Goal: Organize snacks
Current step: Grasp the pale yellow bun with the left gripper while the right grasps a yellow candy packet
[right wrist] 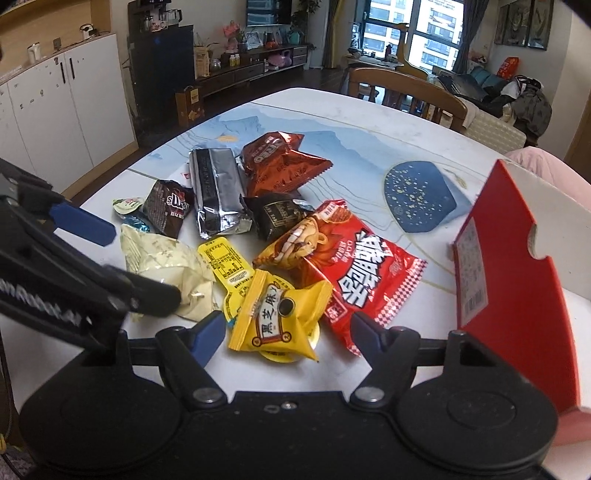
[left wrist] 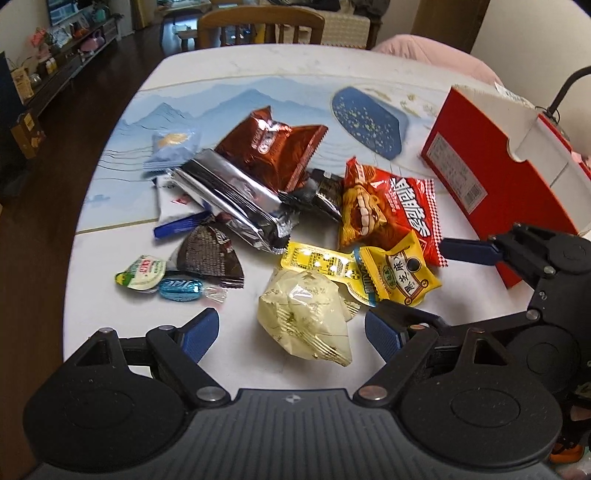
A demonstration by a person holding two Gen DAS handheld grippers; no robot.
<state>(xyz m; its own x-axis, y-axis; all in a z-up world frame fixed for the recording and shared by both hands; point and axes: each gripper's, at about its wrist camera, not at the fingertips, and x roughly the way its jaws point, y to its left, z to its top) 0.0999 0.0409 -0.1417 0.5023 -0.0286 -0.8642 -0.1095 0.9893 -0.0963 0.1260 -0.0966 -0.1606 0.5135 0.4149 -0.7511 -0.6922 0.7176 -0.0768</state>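
Observation:
Several snack packets lie in a heap on the table. In the left wrist view my left gripper (left wrist: 291, 334) is open, its blue pads on either side of a cream foil packet (left wrist: 306, 317) without touching it. In the right wrist view my right gripper (right wrist: 290, 332) is open around a yellow sesame packet (right wrist: 280, 314); the left pad is close to it and the right pad stands clear. A red noodle-snack bag (right wrist: 362, 266) lies just beyond. An open red box (right wrist: 517, 277) with a white inside stands at the right.
The heap also holds a brown Oreo packet (left wrist: 273, 147), a silver packet (left wrist: 232, 199), a dark triangular packet (left wrist: 210, 254) and a blue candy (left wrist: 181, 290). A wooden chair (left wrist: 258, 26) stands at the table's far edge (left wrist: 258, 48). The two grippers are side by side.

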